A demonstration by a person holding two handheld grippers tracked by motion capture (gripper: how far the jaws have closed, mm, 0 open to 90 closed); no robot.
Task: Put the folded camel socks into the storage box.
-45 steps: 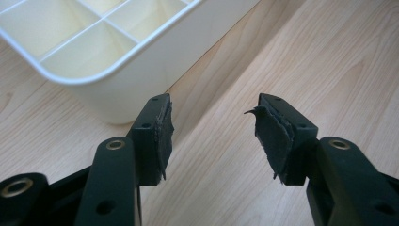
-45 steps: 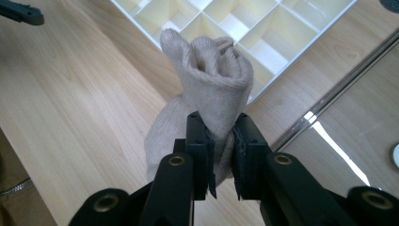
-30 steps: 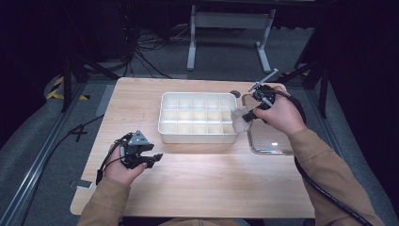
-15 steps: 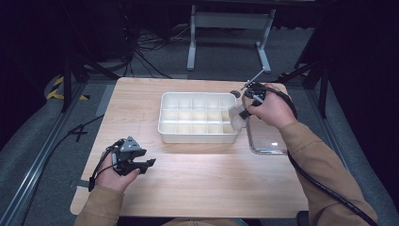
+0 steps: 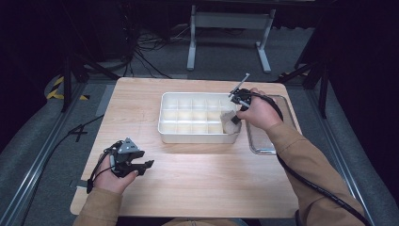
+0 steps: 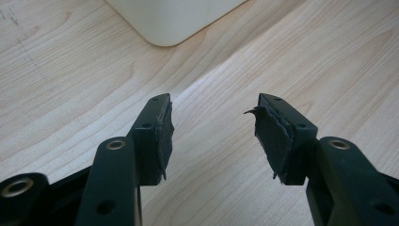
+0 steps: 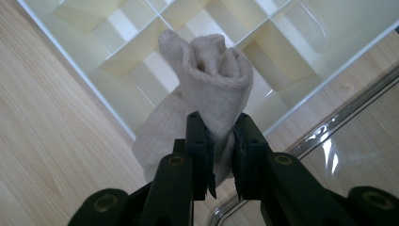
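Observation:
My right gripper [image 7: 221,123] is shut on a rolled beige sock [image 7: 209,77], which it holds over the near right corner of a white divided box [image 7: 127,66]. In the high view the sock [image 5: 230,120] hangs at that corner of the box [image 5: 197,137], under my right gripper [image 5: 234,117]. My left gripper [image 5: 143,165] rests low over the wooden table [image 5: 197,179] at the front left, open. Its black pads [image 6: 162,136] have nothing between them, and a corner of the box [image 6: 164,23] lies ahead of them.
A clear plastic tray [image 5: 263,141] lies on the table just right of the box, partly under my right forearm. Its rim [image 7: 329,127] shows beside the sock. The box compartments in sight hold nothing. Black cables trail from both grippers.
My right gripper has carried the sock leftward and down, from the box's right edge to over its near right corner. My left hand has drifted a little toward the front edge.

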